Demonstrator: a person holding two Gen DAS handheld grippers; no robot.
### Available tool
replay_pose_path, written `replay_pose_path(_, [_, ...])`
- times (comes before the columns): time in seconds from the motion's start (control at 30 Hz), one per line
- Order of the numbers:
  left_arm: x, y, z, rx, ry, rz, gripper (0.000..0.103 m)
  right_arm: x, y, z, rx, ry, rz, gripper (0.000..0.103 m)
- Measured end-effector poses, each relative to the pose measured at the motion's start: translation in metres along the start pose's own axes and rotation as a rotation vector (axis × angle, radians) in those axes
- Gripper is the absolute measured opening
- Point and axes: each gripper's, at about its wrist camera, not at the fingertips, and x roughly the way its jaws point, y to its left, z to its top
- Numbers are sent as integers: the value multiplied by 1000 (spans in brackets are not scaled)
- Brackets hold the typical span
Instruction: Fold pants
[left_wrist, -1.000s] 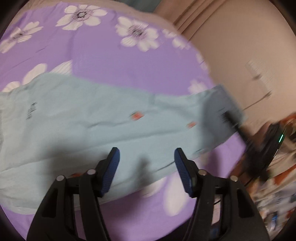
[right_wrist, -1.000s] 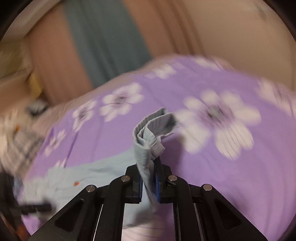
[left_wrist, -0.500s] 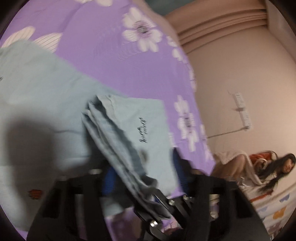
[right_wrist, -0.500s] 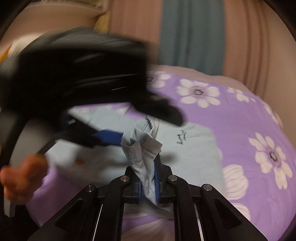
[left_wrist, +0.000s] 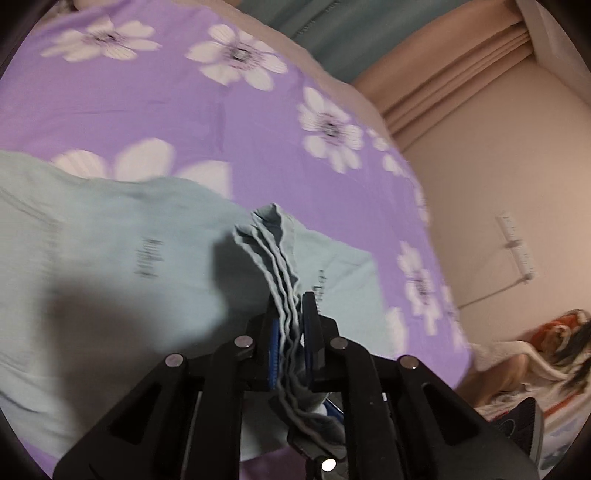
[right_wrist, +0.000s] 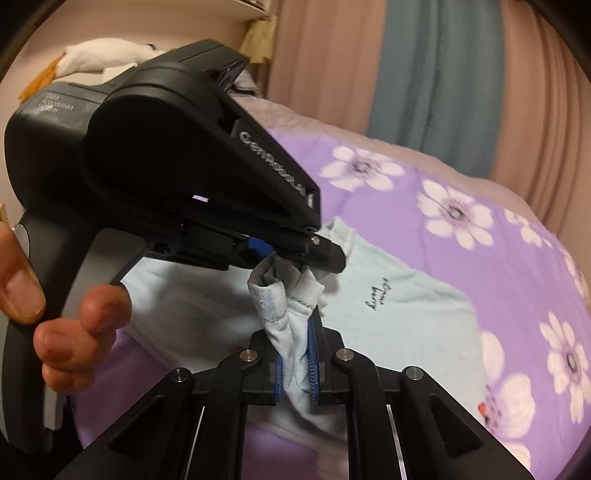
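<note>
Now your left gripper is pinching the pants: its jaws have just been closing, and the blue pads press a stack of wavy, layered hem edges between them. That bunch stands up from the pads and leans away from the camera. Your right gripper is also clamped on the pants, with a rolled wad of pale blue cloth rising from between its pads.

From the right wrist view, the left gripper comes in from the left, and its tip meets the top of that same wad, so both grippers hold the cloth close together. Your hand wraps the left gripper's handle at the left edge.

Below the grips, the pants lie spread on the bed, over a purple sheet with white flowers. A small dark script mark shows on the flat cloth just right of the wad. Curtains hang behind the bed. A person sits at the far right of the left wrist view, blurred.
</note>
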Motion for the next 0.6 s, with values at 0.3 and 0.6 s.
replay_pose_path(0.3, [-11,50,-19,-30,36,207,17,44,20,-12,65,143,183,47])
replay_pose_path(0.6, [-33,13,-16,77,-6,125,25,-3,-48,-9,348,113,309,55])
